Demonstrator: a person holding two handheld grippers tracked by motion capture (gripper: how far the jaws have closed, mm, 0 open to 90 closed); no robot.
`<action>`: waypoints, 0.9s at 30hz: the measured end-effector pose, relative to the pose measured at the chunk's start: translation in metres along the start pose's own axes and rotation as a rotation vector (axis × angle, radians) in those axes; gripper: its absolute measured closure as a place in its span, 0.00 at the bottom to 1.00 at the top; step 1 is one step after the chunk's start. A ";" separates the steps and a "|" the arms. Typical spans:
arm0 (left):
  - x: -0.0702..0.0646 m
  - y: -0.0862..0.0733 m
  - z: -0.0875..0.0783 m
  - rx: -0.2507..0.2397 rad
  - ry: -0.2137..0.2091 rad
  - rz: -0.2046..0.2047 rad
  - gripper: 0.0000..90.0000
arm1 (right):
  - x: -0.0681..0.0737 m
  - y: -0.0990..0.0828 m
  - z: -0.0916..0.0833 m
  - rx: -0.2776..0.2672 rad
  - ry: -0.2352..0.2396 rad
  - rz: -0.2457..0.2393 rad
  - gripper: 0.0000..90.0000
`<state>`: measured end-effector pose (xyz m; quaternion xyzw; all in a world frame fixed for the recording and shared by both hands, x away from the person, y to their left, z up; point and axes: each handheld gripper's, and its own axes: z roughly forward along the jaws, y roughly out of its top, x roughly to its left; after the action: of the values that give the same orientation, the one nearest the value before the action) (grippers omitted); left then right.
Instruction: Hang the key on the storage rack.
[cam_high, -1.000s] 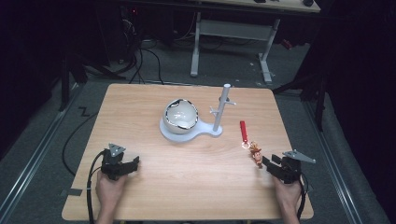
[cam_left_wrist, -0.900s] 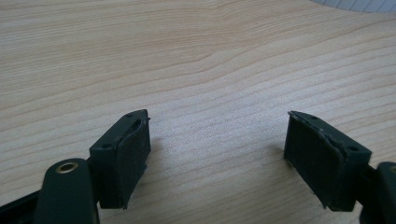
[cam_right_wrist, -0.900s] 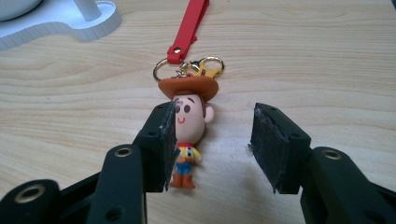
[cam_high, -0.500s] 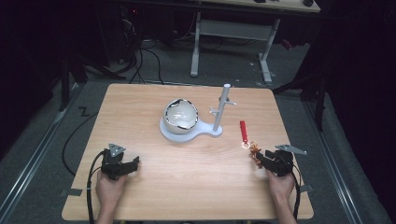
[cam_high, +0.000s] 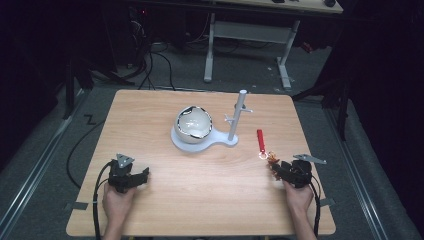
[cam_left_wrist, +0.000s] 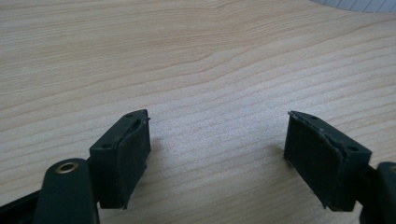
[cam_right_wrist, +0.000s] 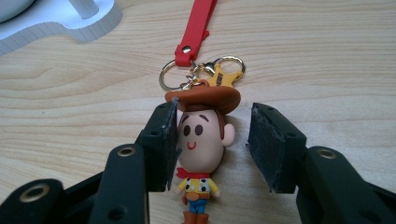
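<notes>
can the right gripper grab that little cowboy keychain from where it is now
Probably yes. The right gripper has been closing its jaws around the cowboy figure, which lies flat on the table. One pad is at its head, the other still apart, with nothing in between.

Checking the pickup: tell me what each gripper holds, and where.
Nothing yet. The right gripper has been closing around the cowboy keychain figure's head, one side still clear. The left gripper is open.

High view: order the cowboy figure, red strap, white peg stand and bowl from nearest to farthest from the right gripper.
From the right gripper:
1. Cowboy figure, at the gripper's tips.
2. Red strap, just beyond the figure, toward the table's far side.
3. White peg stand, up and to the left.
4. Bowl, farther left on the same white base.
</notes>
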<state>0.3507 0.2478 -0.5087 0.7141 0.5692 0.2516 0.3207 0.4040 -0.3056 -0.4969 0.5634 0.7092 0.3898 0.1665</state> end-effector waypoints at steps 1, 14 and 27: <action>0.000 0.000 0.000 0.000 0.000 0.000 0.26 | 0.000 0.000 0.002 0.008 0.008 -0.004 0.59; 0.000 0.000 0.000 0.000 0.000 0.000 0.26 | 0.006 -0.001 0.006 0.023 -0.003 -0.063 0.74; 0.000 0.000 0.000 0.000 0.000 0.000 0.26 | 0.010 0.006 -0.008 -0.026 -0.005 -0.112 0.74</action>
<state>0.3507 0.2477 -0.5087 0.7141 0.5691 0.2517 0.3207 0.3995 -0.2985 -0.4856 0.5218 0.7340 0.3875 0.1970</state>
